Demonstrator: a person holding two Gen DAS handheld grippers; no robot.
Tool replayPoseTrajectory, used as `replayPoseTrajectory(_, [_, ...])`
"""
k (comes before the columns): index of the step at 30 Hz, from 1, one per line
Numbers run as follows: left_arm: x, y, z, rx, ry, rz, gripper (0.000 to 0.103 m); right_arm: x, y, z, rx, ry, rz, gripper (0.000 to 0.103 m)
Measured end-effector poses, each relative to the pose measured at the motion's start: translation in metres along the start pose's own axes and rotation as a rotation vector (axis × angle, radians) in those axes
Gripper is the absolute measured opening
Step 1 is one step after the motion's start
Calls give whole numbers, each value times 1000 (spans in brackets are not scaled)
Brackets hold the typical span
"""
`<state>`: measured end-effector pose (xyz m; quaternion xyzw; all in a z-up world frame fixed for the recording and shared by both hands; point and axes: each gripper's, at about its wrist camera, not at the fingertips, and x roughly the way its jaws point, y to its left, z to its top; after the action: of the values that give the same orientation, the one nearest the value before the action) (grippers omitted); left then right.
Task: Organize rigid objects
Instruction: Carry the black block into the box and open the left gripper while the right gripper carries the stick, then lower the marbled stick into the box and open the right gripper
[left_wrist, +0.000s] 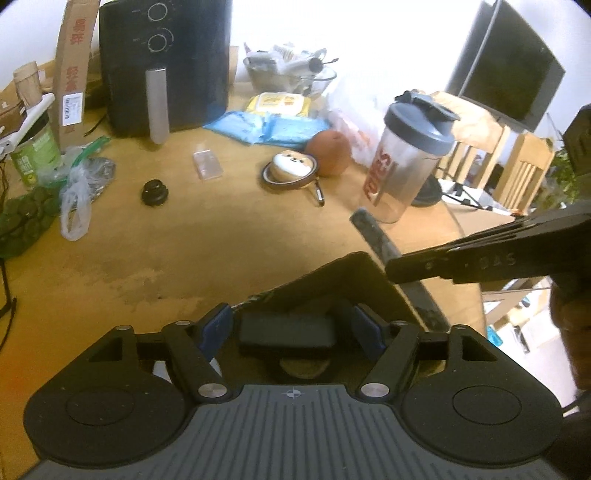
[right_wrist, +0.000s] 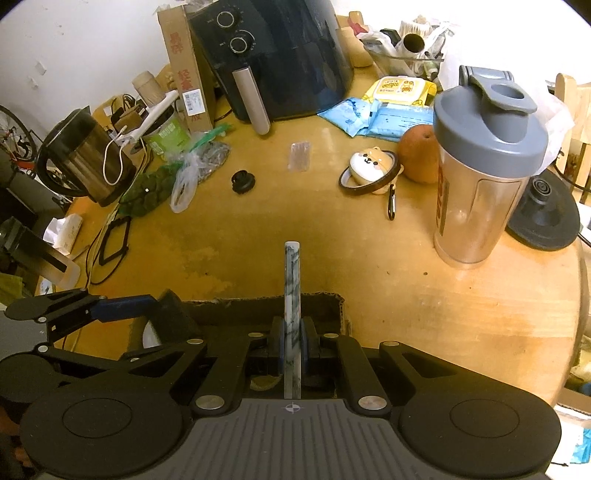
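My right gripper (right_wrist: 291, 341) is shut on a thin marbled white-grey flat piece (right_wrist: 291, 288) held on edge, pointing forward over an open cardboard box (right_wrist: 325, 299) at the table's near edge. The same piece shows in the left wrist view (left_wrist: 373, 229) as a dark slanted strip, with the right gripper's arm (left_wrist: 480, 254) above the box flap (left_wrist: 351, 280). My left gripper (left_wrist: 291, 326) is open inside the box, its blue pads on either side of a black rectangular object (left_wrist: 286, 330) without pressing on it.
On the wooden table (right_wrist: 406, 302) stand a shaker bottle (right_wrist: 480, 166), an orange fruit (right_wrist: 419, 153), a dog-shaped case on a tape ring (right_wrist: 369, 166), a black cap (right_wrist: 242, 181), a clear small case (right_wrist: 299, 156), an air fryer (right_wrist: 280, 55), wipes packs (right_wrist: 402, 88) and a kettle (right_wrist: 81, 158).
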<state>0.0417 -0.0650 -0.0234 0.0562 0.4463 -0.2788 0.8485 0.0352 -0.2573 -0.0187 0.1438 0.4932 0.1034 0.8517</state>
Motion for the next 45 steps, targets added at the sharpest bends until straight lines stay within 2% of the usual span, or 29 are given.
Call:
replayPoseTrajectory(1, [-2,0,-1,-6,-11,1,83,0,0,0,1,2,0,11])
replayPoseTrajectory(4, [-7,-2,-5,-14,-33,7,87,1,1,-4,1,9,0,11])
replayPoseTrajectory(19, [-40,5,-41,-121,-34,100,87,0,13,-17,-13,20,6,11])
replayPoseTrajectory(33, [-61,13,-64,-190,-60,154,87,-2,36,-14,-94,-6,11,11])
replayPoseTrajectory(36, [-65,17,-68,-210,-63,164,87,7,41,-13,-133,41,7,13])
replayPoseTrajectory(37, [-66,18,-70,-215,-62,166,87,12,44,-13,-147,65,-6,17])
replayPoseTrajectory(38, [-67,18,-71,-219,-62,171,87,16,46,-15,-157,79,-17,36])
replayPoseTrajectory(39, [-68,19,-72,-222,-62,175,87,19,48,-16,-169,92,-28,65])
replayPoseTrajectory(40, [-69,20,-73,-226,-62,178,87,20,51,-18,-177,94,-36,79])
replayPoseTrajectory(41, [-69,21,-74,-229,-61,181,87,21,53,-20,-185,89,-51,97])
replayPoseTrajectory(42, [-70,21,-75,-235,-59,184,87,20,56,-22,-194,78,-59,101])
replayPoseTrajectory(45, [-70,24,-77,-250,-56,186,87,24,62,-24,-220,87,-53,103])
